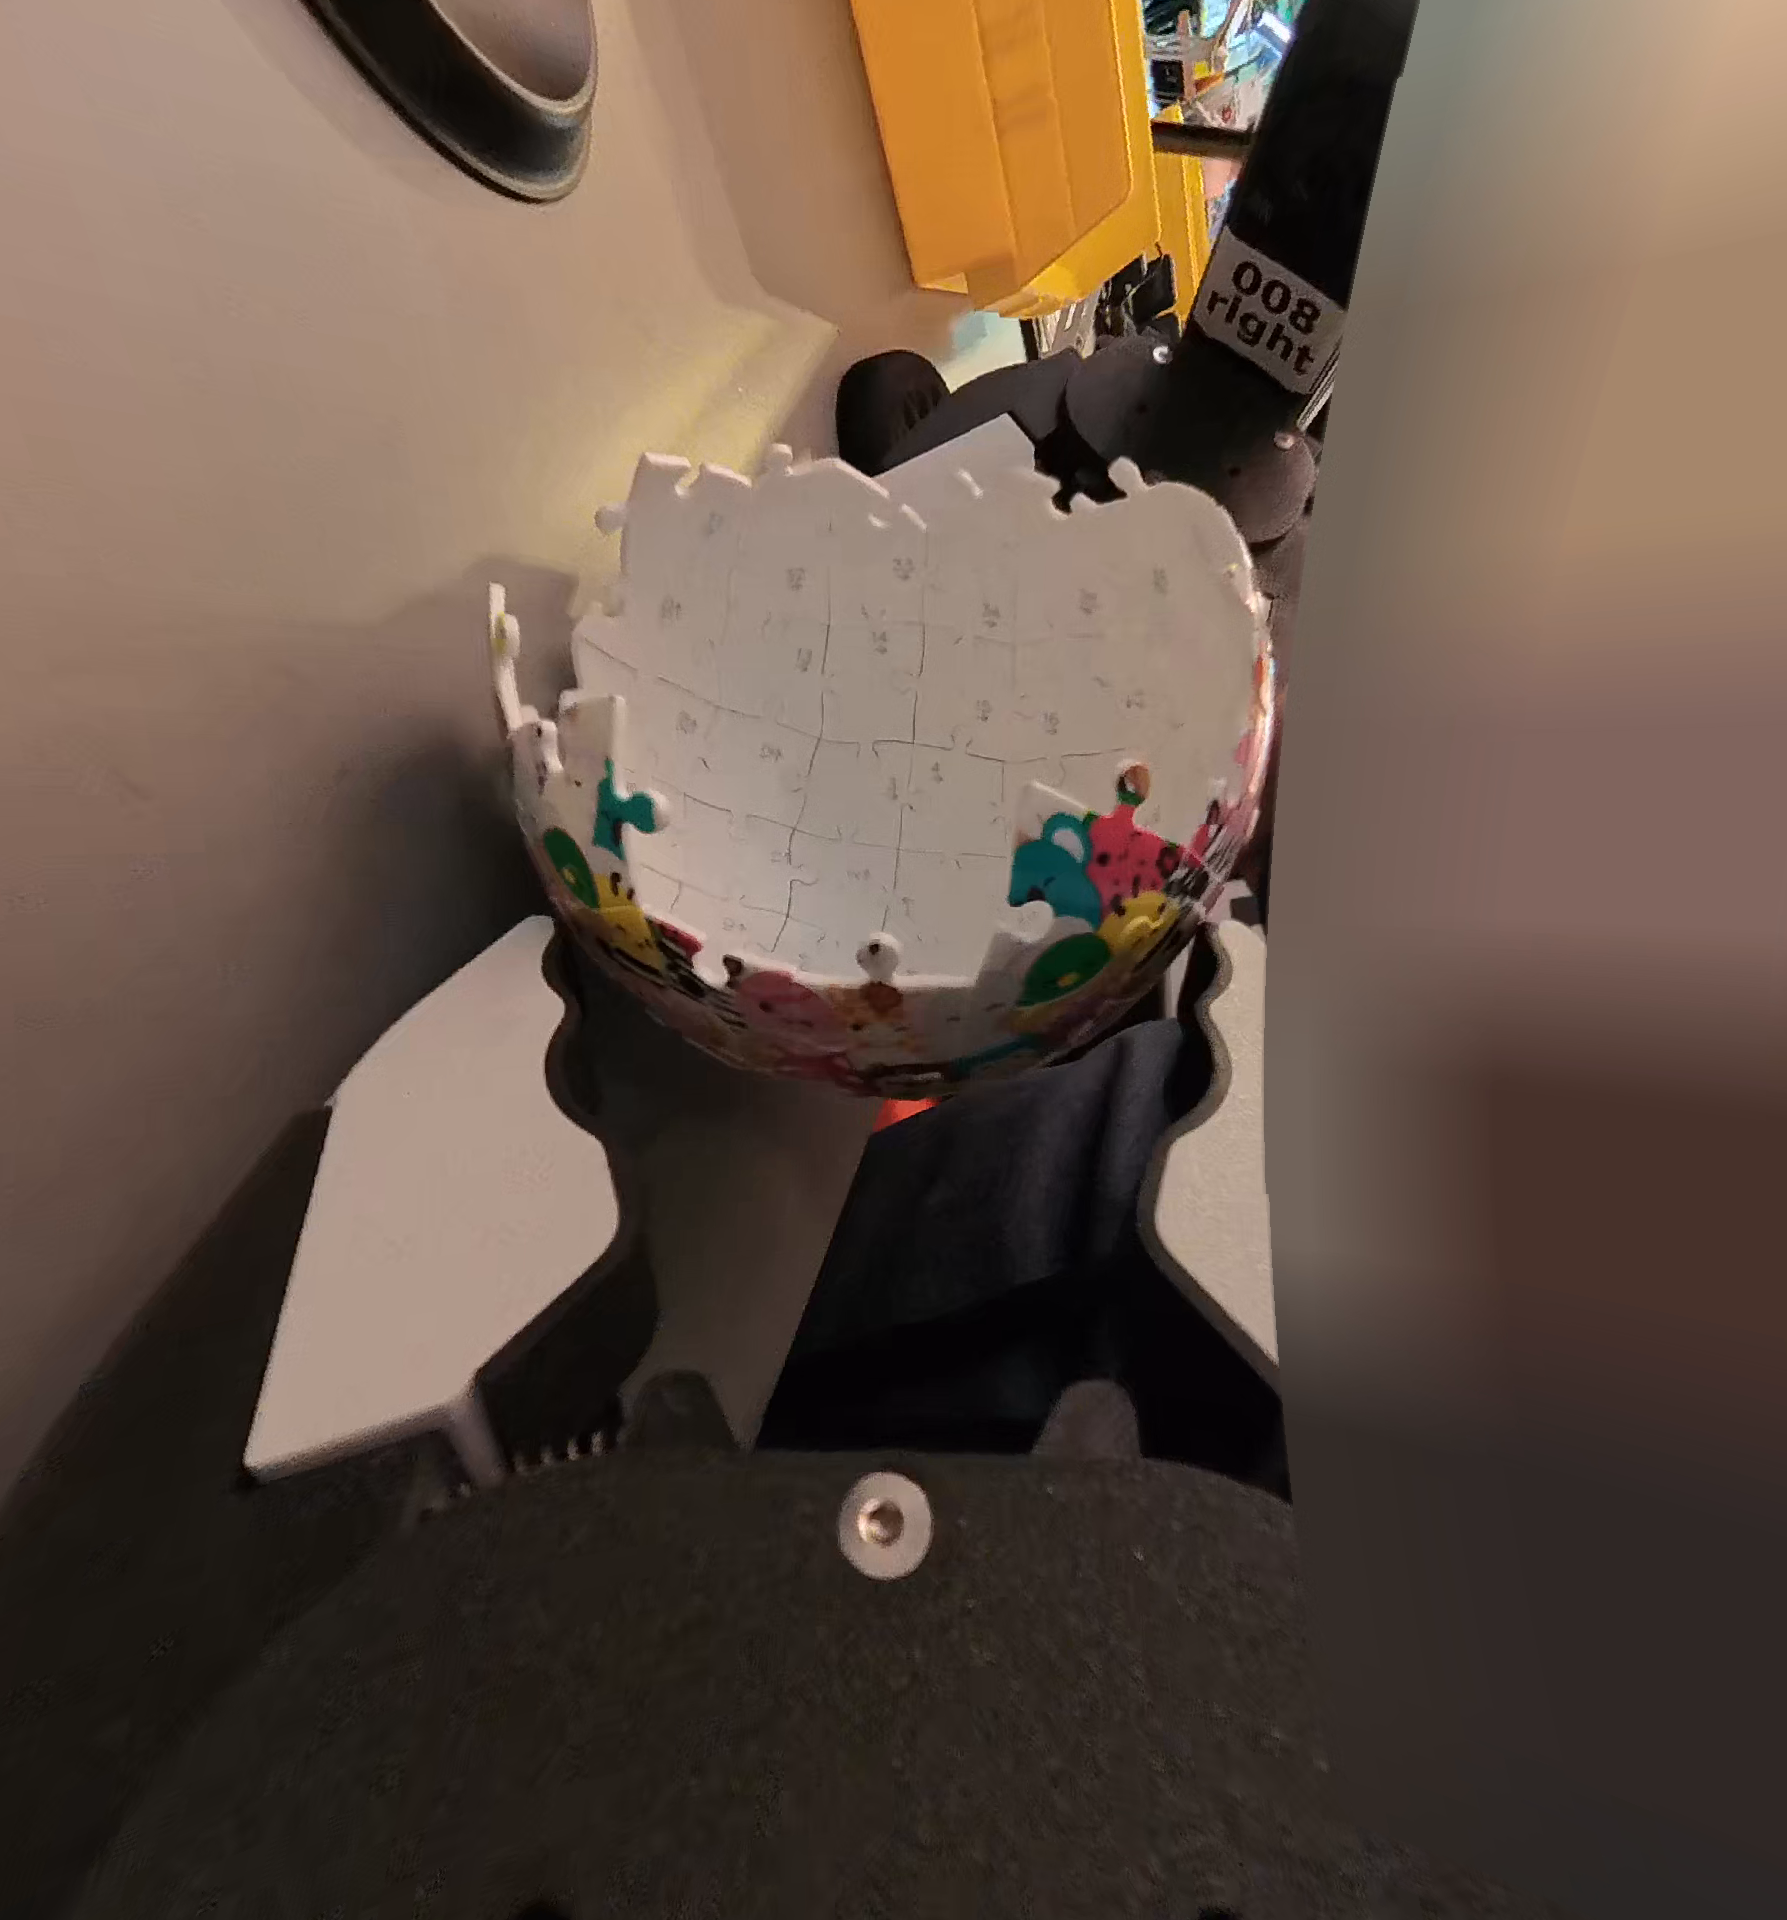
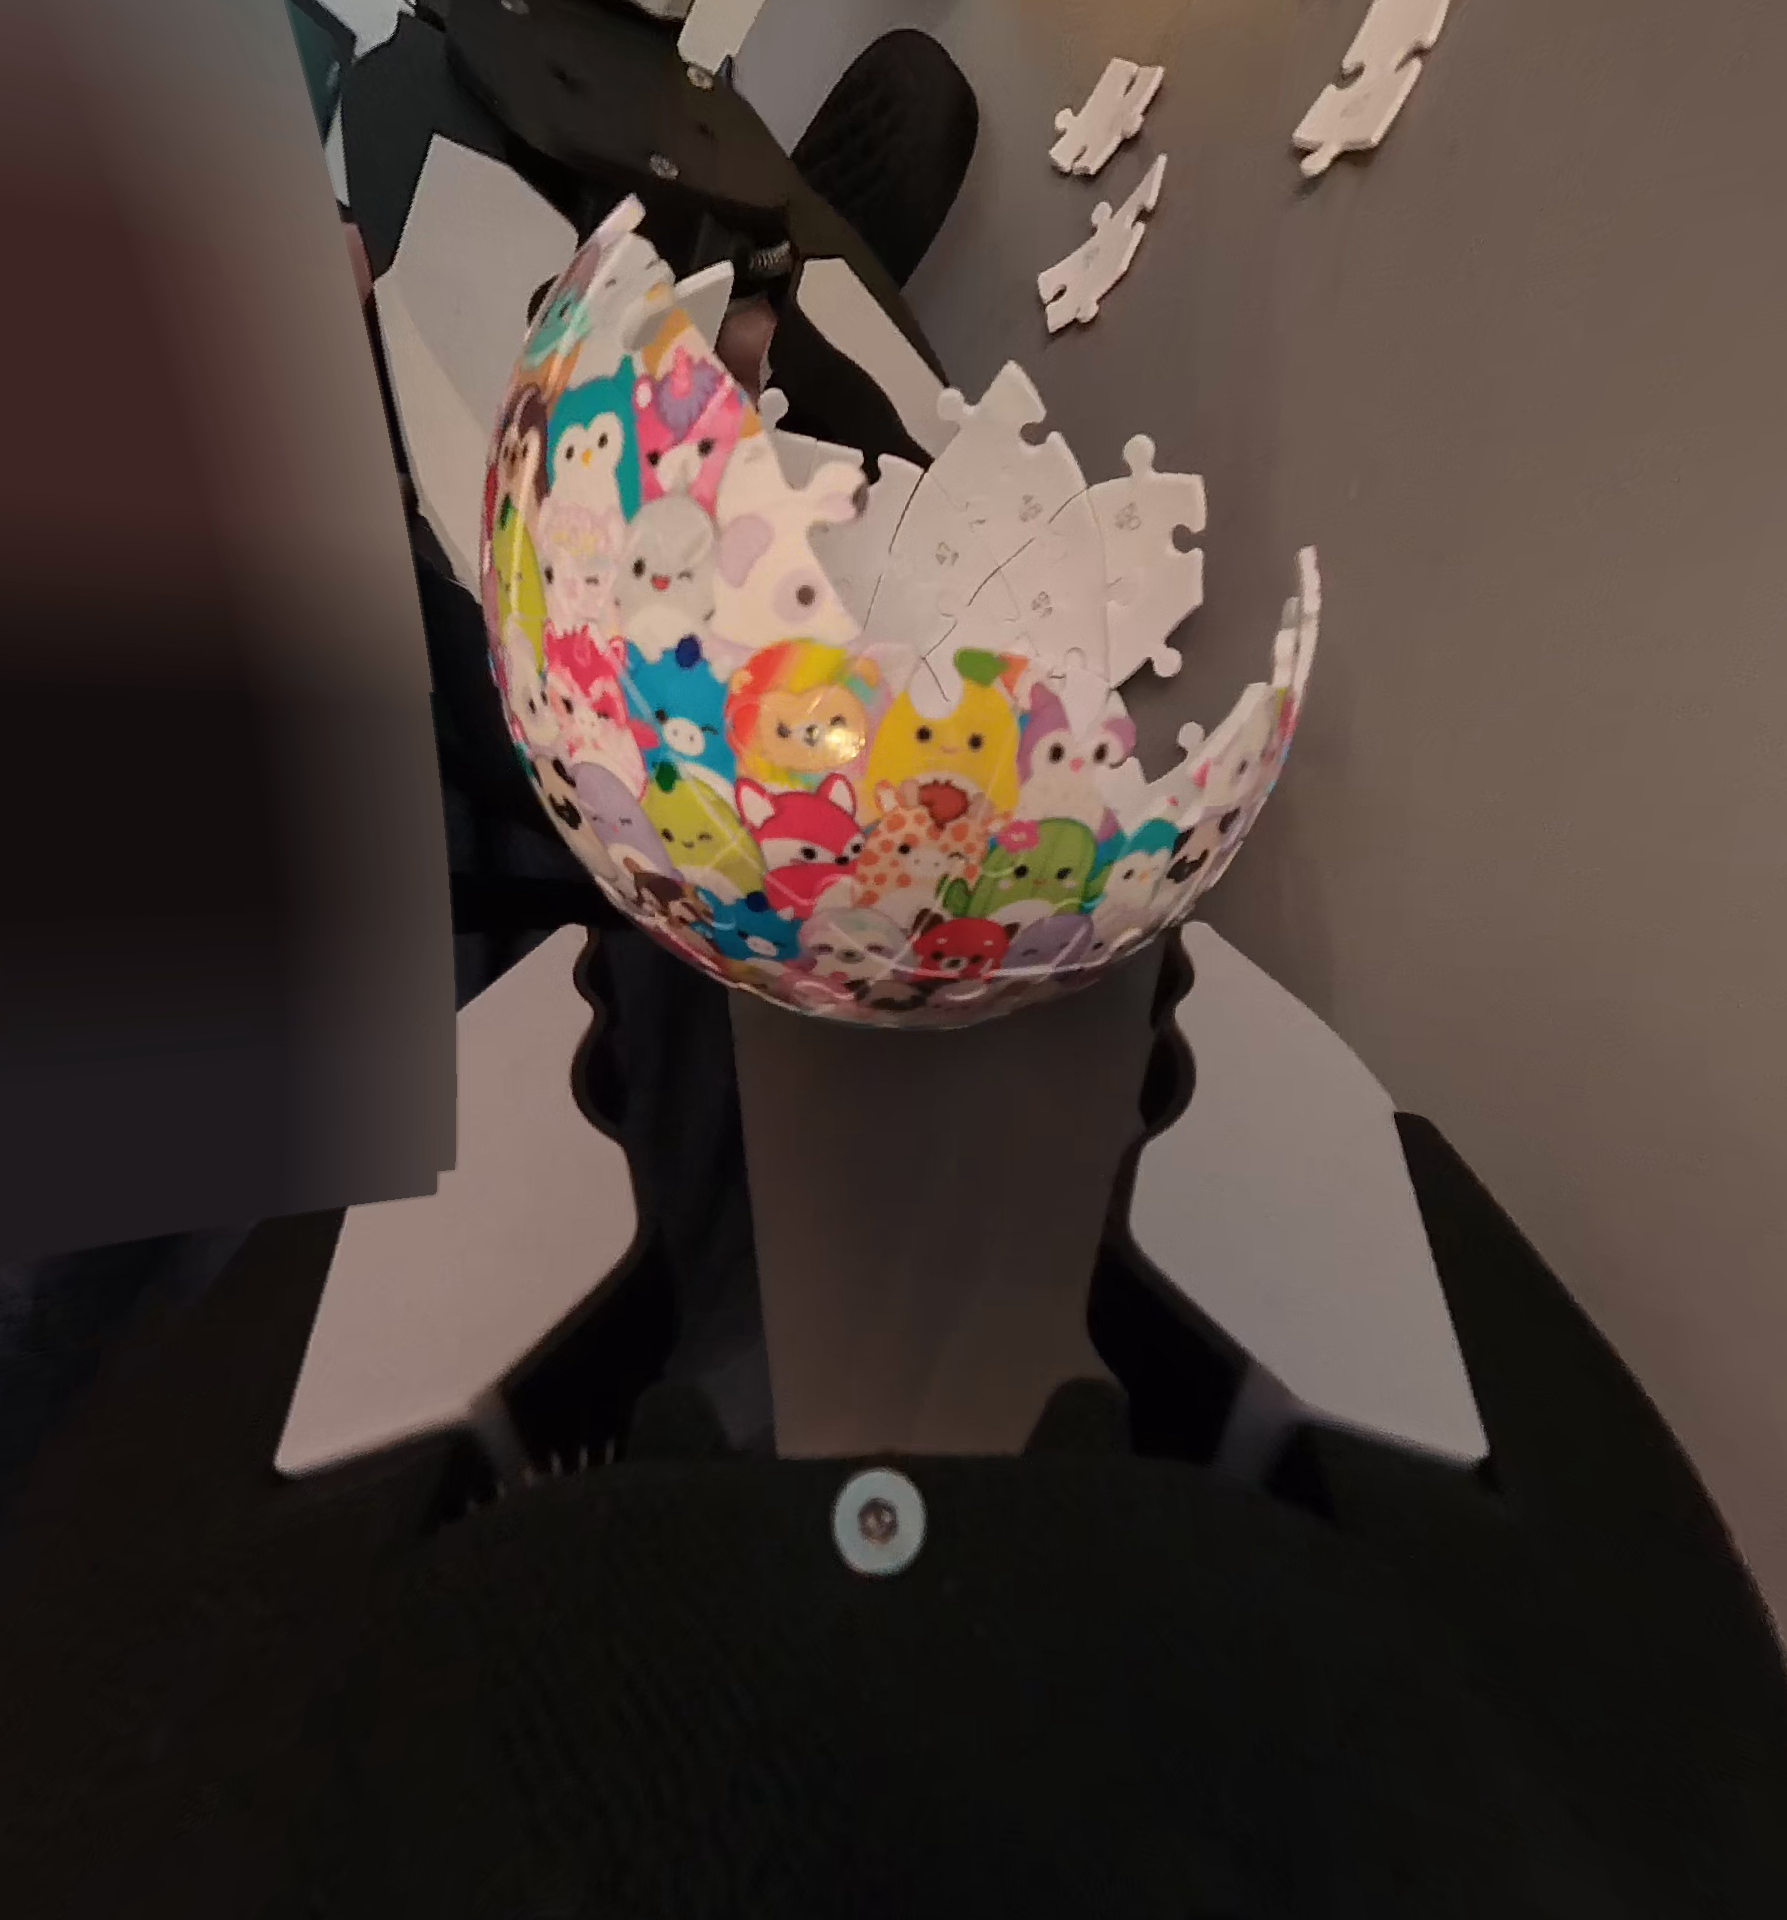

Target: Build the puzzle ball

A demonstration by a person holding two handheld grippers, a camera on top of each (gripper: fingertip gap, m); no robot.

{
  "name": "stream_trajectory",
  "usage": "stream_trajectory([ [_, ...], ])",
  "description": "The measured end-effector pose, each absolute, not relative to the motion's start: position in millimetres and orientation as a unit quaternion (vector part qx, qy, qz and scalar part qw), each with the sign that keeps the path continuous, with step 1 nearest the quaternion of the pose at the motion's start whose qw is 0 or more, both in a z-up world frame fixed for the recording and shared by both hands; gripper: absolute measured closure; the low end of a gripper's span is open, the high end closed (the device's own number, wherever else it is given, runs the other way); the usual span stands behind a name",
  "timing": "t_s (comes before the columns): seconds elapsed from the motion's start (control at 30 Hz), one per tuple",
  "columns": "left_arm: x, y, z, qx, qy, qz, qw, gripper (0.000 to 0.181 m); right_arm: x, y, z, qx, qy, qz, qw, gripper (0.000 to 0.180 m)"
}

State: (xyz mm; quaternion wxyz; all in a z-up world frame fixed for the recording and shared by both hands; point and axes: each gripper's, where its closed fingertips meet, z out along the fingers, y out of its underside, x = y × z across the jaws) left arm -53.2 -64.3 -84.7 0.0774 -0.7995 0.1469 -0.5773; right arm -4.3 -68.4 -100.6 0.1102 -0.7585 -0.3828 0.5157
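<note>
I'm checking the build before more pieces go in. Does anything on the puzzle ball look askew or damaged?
Nothing looks broken. The puzzle ball is only a part-built open shell with a jagged rim, as expected mid-build. One tabbed piece at its edge stands out alone beyond its neighbours. Loose white pieces lie on the grey surface.

Left wrist cam sits behind its own fingers, looks fwd along them, v. close on the puzzle ball, seeing into its white hollow. Right wrist cam does likewise from the opposite side, fingers in the foreground, close on the ball's printed outer shell. Both views share the ball; each also catches the other gripper behind it
</note>
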Motion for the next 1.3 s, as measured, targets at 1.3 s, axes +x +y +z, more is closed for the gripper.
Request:
stream_trajectory([
  [1.3, -52.6, -71.2, -85.7, -0.775, 0.235, -0.575, 0.121, 0.074, 15.9, -82.6, -105.8, -0.746, -0.406, 0.506, 0.151, 0.089],
])
